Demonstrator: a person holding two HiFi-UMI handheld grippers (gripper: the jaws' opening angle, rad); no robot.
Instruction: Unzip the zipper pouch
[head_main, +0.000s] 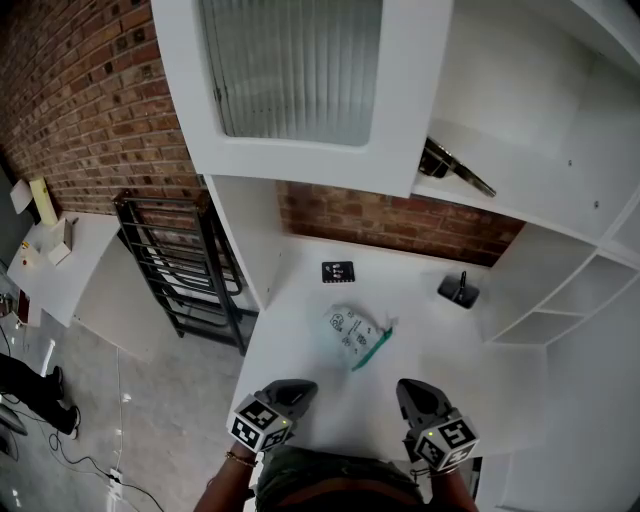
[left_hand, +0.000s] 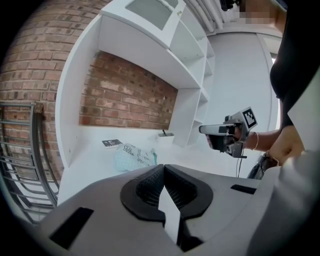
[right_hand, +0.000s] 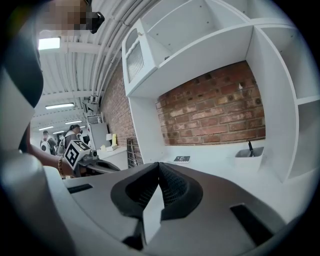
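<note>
Two tools were present: left gripper (head_main: 292, 390) and right gripper (head_main: 413, 390), jaws closed on nothing; one zipper pouch (head_main: 355, 332) lay on the white desk (head_main: 300, 300), apart from both.

zipper pouch (head_main: 352, 330): dark print on its face, too small to read
black card (head_main: 338, 271): pale marks, illegible

A red brick wall (head_main: 80, 90) backs white shelving (head_main: 560, 150), with a black metal rack (head_main: 185, 270) on grey floor (head_main: 150, 400) at lower left.
</note>
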